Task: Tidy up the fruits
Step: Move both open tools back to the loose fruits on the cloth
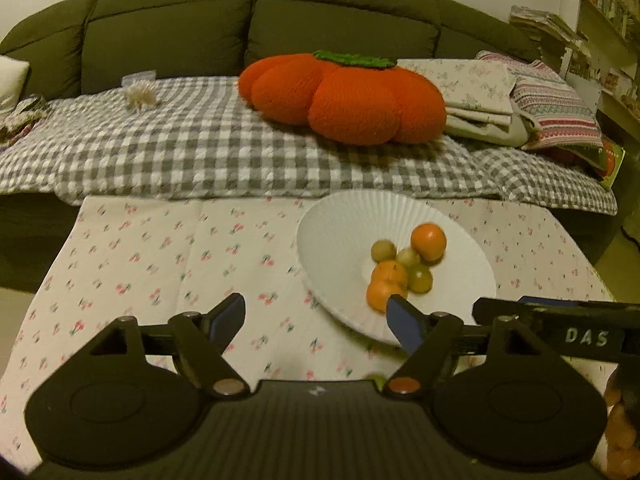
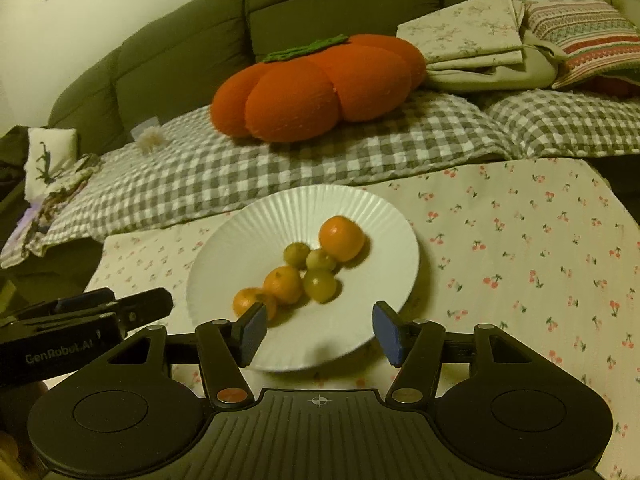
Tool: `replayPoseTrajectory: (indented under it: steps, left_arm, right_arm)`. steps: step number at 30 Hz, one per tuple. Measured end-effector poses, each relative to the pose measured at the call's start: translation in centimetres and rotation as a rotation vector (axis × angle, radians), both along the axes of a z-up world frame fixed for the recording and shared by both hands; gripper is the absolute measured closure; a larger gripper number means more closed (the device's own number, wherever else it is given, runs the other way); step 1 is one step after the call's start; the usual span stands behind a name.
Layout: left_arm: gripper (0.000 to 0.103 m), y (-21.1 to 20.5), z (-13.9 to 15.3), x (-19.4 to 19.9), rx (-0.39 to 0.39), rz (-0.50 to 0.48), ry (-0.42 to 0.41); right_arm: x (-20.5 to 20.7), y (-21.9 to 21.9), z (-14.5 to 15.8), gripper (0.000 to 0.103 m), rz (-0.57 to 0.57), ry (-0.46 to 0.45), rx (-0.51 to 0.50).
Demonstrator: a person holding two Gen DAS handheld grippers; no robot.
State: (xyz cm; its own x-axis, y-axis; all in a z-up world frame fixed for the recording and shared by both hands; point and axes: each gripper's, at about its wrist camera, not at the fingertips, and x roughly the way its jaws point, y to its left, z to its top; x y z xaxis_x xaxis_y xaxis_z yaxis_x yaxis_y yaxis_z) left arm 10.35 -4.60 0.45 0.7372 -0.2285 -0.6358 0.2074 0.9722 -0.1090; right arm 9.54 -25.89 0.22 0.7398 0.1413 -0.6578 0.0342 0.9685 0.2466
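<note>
A white ribbed plate (image 1: 340,240) (image 2: 248,240) stands on the cherry-print tablecloth (image 1: 160,248) (image 2: 520,240). On it lie three orange fruits, among them the largest (image 1: 429,241) (image 2: 341,238), and three small green fruits (image 1: 420,278) (image 2: 320,285) in a cluster. My left gripper (image 1: 318,320) is open and empty, above the cloth at the plate's near left edge. My right gripper (image 2: 320,330) is open and empty, over the plate's near rim. Each gripper shows at the edge of the other's view. A green fruit (image 1: 376,380) peeks out under the left gripper's body.
Behind the table is a green sofa (image 1: 180,20) with a grey checked blanket (image 1: 180,148), a big orange pumpkin cushion (image 1: 344,96) (image 2: 312,88) and folded linens (image 1: 480,92) (image 2: 480,48). Shelves (image 1: 608,20) stand at the right. The table's right edge drops off (image 1: 600,272).
</note>
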Motion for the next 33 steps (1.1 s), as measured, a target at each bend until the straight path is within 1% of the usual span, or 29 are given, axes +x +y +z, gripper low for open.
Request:
replayPoseTrajectory:
  steps: [7,9,11,13,14,18,21,28,32,33]
  left_arm:
    - [0.025,1.8,-0.1,-1.6,-0.005,0.030,0.038]
    - [0.023,2.2,0.0,-2.1,-0.007,0.031,0.037]
    - [0.020,2.5,0.2,-2.5,-0.003,0.034,0.033]
    - [0.019,2.8,0.3,-2.9,0.002,0.039,0.029]
    - [0.018,2.9,0.3,-3.0,0.004,0.042,0.029]
    - [0.015,3.4,0.1,-3.4,0.004,0.052,0.047]
    - [0.015,3.6,-0.1,-3.8,0.006,0.051,0.059]
    - [0.014,4.4,-0.9,-5.0,0.000,0.055,0.082]
    - [0.014,4.3,-1.9,-5.1,0.041,0.042,0.092]
    - [0.014,4.3,-2.2,-5.1,0.042,0.039,0.097]
  right_arm:
    - [-1.9,0.8,0.6,0.044,0.034,0.019,0.039]
    - [-2.3,1.1,0.9,0.041,0.043,0.014,0.038]
    - [-2.6,1.3,1.2,0.039,0.047,0.013,0.041]
    - [-2.9,1.5,1.3,0.039,0.056,0.020,0.050]
    - [-2.9,1.6,1.4,0.037,0.060,0.024,0.053]
    - [-3.2,2.0,1.2,0.034,0.075,0.042,0.055]
    - [-3.3,2.2,1.0,0.030,0.086,0.068,0.068]
    - [-3.8,3.2,0.9,0.029,0.129,0.087,0.084]
    - [-3.9,3.7,0.7,0.029,0.146,0.100,0.078]
    - [-3.9,3.7,0.6,0.029,0.149,0.105,0.078]
